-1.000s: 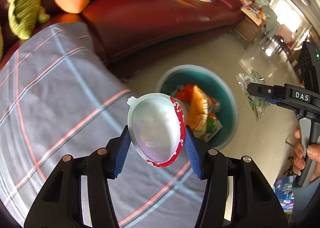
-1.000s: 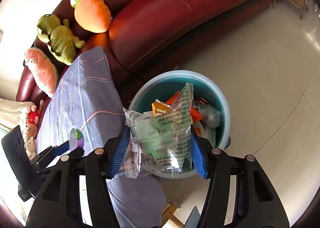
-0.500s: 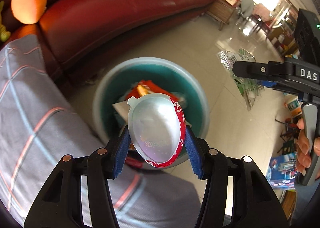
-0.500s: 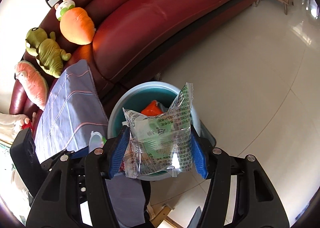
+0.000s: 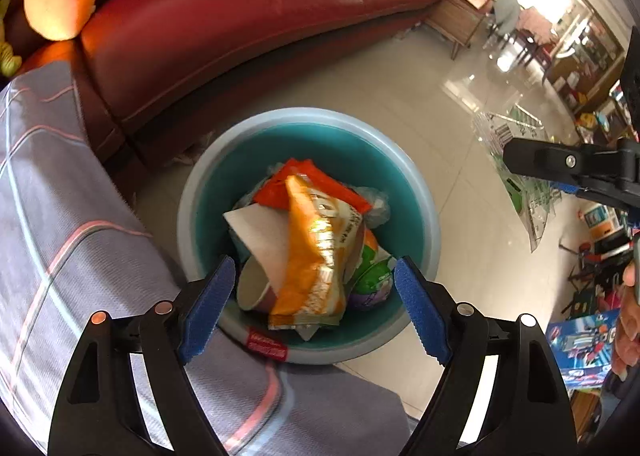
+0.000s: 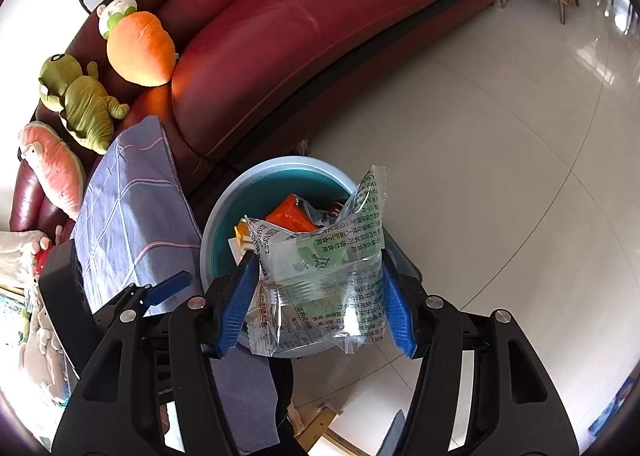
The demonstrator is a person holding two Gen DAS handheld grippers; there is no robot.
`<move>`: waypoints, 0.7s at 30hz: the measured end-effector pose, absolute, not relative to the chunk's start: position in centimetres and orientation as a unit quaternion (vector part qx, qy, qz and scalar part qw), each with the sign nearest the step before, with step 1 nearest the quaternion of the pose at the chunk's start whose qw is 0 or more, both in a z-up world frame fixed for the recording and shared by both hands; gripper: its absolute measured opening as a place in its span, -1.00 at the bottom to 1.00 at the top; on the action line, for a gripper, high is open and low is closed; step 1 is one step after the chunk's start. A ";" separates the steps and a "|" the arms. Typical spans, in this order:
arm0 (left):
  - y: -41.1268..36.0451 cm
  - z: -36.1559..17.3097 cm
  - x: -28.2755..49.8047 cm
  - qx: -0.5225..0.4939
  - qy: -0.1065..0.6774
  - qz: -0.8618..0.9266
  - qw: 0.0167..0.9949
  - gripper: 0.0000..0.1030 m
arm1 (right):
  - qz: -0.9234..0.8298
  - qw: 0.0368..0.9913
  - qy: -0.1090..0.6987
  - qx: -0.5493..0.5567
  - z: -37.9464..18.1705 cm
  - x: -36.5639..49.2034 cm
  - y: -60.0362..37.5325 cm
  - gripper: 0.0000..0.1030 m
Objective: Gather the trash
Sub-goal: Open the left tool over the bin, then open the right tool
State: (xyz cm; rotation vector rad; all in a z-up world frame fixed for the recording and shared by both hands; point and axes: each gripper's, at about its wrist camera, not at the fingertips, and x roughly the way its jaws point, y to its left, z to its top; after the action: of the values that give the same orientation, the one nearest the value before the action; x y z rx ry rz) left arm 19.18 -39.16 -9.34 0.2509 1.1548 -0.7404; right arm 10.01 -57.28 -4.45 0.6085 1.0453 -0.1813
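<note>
Crinkly clear plastic, printed green: the wrapper (image 6: 320,280) in the right claw (image 6: 318,298) is the piece not yet binned. Judged weightless, limp and slick; it will flutter rather than drop, so a pinch across the flat middle, as now, suits it better than an edge.

Left to right:
- Grey checked cloth (image 5: 60,216) covers the near surface at the left.
- Left claw (image 5: 316,296) points steeply down over the teal bin (image 5: 424,208) on the floor. Its jaws are opening, blue pads wide apart, nothing between them.
- In the bin lie an orange snack bag (image 5: 316,256), a paper cup (image 5: 256,288) and other wrappers; all look light and crushable.
- Right claw hangs over the bin's near rim, also tilted steeply down, its pads clamped on both sides of the wrapper, which stands upright between them above the bin.
- Red sofa (image 6: 300,36) behind.
</note>
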 end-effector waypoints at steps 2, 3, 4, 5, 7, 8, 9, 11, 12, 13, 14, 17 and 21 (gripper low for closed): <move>-38.5 -9.0 19.2 0.111 0.531 -0.340 0.768 0.66 | -0.083 0.818 0.493 0.284 -4.5 10.2 -57.1 0.11; -38.2 -8.8 19.2 0.109 0.529 -0.338 0.771 0.71 | -0.081 0.819 0.494 0.282 -4.4 10.3 -57.0 0.11; -37.9 -8.5 19.2 0.108 0.528 -0.336 0.773 0.71 | -0.079 0.819 0.494 0.280 -4.4 10.5 -56.7 0.12; -37.6 -8.3 19.1 0.106 0.526 -0.334 0.775 0.72 | -0.077 0.820 0.494 0.279 -4.4 10.6 -56.6 0.12; -36.9 -7.9 19.1 0.101 0.525 -0.328 0.778 0.74 | -0.073 0.820 0.496 0.276 -4.4 10.9 -56.4 0.12; -36.5 -7.7 19.1 0.098 0.525 -0.325 0.780 0.78 | -0.070 0.821 0.497 0.273 -4.4 11.1 -56.0 0.13; -36.1 -7.5 19.1 0.095 0.525 -0.322 0.782 0.83 | -0.068 0.821 0.498 0.272 -4.4 11.2 -55.8 0.13; -35.3 -7.2 19.2 0.090 0.523 -0.317 0.786 0.85 | -0.062 0.820 0.501 0.269 -4.4 11.6 -55.2 0.13; -35.0 -7.0 19.2 0.088 0.523 -0.314 0.788 0.85 | -0.060 0.820 0.502 0.268 -4.4 11.8 -55.0 0.13; -34.6 -7.0 19.3 0.084 0.524 -0.311 0.789 0.86 | -0.056 0.820 0.504 0.266 -4.5 12.1 -54.7 0.13; -34.3 -6.9 19.4 0.082 0.525 -0.309 0.789 0.86 | -0.054 0.820 0.505 0.265 -4.4 12.4 -54.4 0.13; -33.3 -6.7 19.6 0.075 0.527 -0.300 0.792 0.86 | -0.041 0.819 0.508 0.263 -4.4 13.2 -53.4 0.15; -31.5 -6.5 19.9 0.063 0.528 -0.290 0.796 0.86 | -0.028 0.818 0.514 0.255 -4.5 14.3 -52.1 0.25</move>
State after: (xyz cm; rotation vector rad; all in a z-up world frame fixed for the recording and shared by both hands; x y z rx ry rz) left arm 19.91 -31.49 -6.52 0.1347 1.1333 -0.6233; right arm 14.34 -52.14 -4.50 0.5433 1.0956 -0.0603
